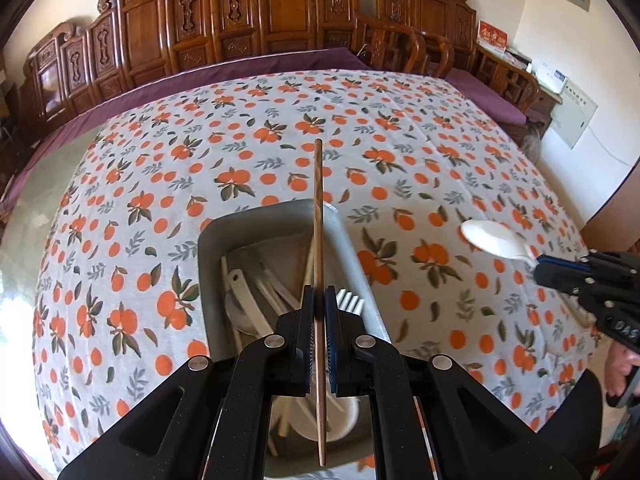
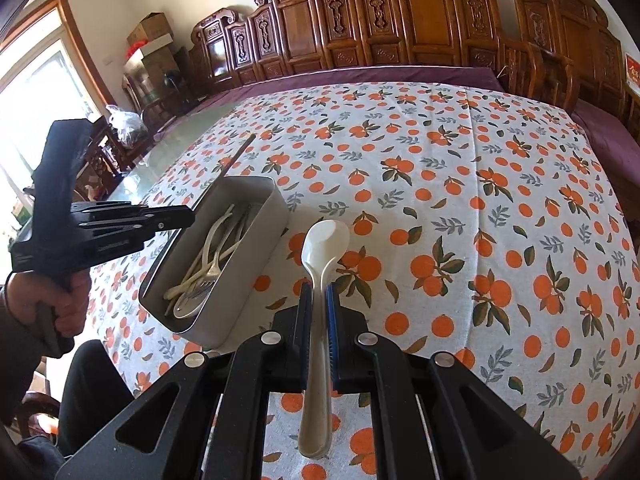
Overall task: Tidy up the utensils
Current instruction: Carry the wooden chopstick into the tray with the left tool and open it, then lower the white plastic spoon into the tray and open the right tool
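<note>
Nearest in the left wrist view, the left gripper (image 1: 319, 304) has its blue-padded jaws clamped narrow on a slim brown wooden chopstick (image 1: 318, 216), gripped near mid-length so that the stick runs straight out ahead and also trails back under the tool; that balanced hold probably keeps it from swinging. It hangs directly over the grey rectangular metal utensil box (image 1: 208, 248), which suggests the stick either belongs in there or has just been lifted out; the frames do not settle which. Inside the box lie cream plastic spoons and forks (image 2: 208, 264), jumbled together.

The right gripper (image 2: 319, 300) is likewise closed tight, on the handle of a white plastic soup spoon (image 2: 322, 248), bowl forward and facing up, held above the orange-and-leaf printed white tablecloth (image 2: 460, 184) just right of the box. Holding it by the handle leaves the bowl free to be lowered in first.

A bare hand (image 2: 68, 296) grips the left tool's handle. Farther off, the cloth gives way to a purple cushion (image 1: 248, 68), then a carved brown wooden bench back (image 2: 400, 24)
</note>
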`<action>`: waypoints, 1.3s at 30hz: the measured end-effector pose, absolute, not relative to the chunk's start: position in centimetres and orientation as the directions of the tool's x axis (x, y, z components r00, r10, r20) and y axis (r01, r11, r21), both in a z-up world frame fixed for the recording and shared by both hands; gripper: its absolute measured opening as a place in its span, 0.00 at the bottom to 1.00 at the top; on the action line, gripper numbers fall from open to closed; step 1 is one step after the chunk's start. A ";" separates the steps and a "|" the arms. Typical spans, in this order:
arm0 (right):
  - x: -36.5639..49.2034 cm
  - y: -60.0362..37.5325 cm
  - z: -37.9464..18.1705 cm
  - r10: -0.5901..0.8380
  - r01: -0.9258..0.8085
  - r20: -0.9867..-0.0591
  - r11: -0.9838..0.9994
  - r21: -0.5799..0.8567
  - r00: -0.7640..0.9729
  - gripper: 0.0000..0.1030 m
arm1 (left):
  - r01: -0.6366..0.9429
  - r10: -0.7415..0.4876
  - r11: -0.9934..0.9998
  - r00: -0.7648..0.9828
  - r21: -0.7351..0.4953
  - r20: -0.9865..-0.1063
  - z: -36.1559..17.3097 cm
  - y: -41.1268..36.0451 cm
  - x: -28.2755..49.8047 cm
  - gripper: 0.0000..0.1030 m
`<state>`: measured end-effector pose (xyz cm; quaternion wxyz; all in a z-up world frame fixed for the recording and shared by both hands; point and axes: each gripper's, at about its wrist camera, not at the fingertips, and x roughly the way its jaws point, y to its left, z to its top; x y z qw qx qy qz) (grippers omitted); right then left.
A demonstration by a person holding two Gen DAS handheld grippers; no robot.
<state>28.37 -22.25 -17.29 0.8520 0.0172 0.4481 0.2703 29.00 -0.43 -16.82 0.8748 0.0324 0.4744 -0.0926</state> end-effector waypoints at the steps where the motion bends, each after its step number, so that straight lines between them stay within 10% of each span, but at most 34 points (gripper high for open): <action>1: 28.4 -22.2 -17.3 0.475 -0.445 -0.756 0.854 0.272 0.451 0.08 | 0.193 -0.128 0.981 0.530 -0.028 -0.838 -17.1 -0.3 29.1 0.04; 39: 28.8 -13.4 -15.8 0.508 -0.533 -0.756 0.808 0.251 0.413 0.08 | 0.100 -0.121 0.992 0.542 -0.079 -0.831 -16.9 5.0 25.9 0.04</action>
